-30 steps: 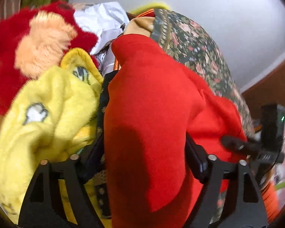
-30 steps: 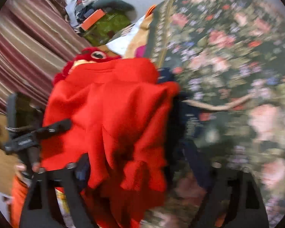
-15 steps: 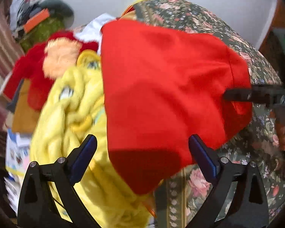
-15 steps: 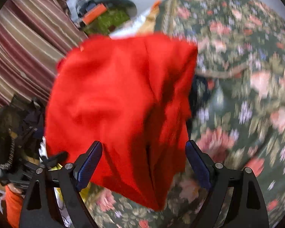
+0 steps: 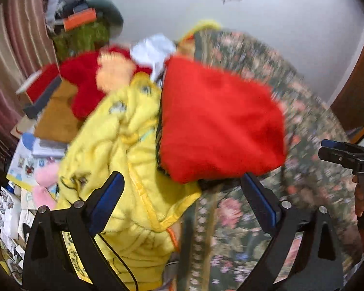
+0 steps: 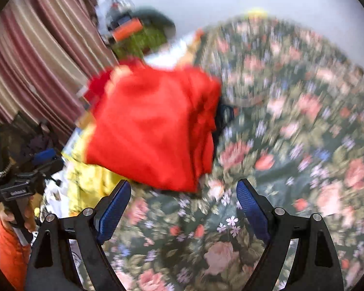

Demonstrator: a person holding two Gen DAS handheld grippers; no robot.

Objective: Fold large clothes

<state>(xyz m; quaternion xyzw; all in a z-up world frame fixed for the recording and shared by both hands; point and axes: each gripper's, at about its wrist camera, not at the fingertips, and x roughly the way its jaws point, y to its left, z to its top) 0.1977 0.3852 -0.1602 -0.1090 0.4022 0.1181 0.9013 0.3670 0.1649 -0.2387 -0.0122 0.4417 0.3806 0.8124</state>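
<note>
A folded red garment (image 5: pixel 218 126) lies on the floral bedspread (image 5: pixel 310 169), on top of a dark garment whose edge shows beneath it. It also shows in the right wrist view (image 6: pixel 153 128). My left gripper (image 5: pixel 182 194) is open and empty, a little back from the red garment's near edge. My right gripper (image 6: pixel 183 198) is open and empty, just short of the garment's near corner. The right gripper shows at the right edge of the left wrist view (image 5: pixel 347 155). The left gripper shows at the left of the right wrist view (image 6: pixel 24 181).
A yellow fleece garment (image 5: pixel 123 160) lies left of the red one. A red plush toy (image 5: pixel 97 77), boxes and papers (image 5: pixel 31 155) crowd the left side. Striped curtains (image 6: pixel 36 53) hang at the left. The floral bedspread (image 6: pixel 291 133) spreads to the right.
Both grippers let go of the red garment and pulled back toward me. The garment dropped flat onto the bed and now lies farther ahead of the fingers.
</note>
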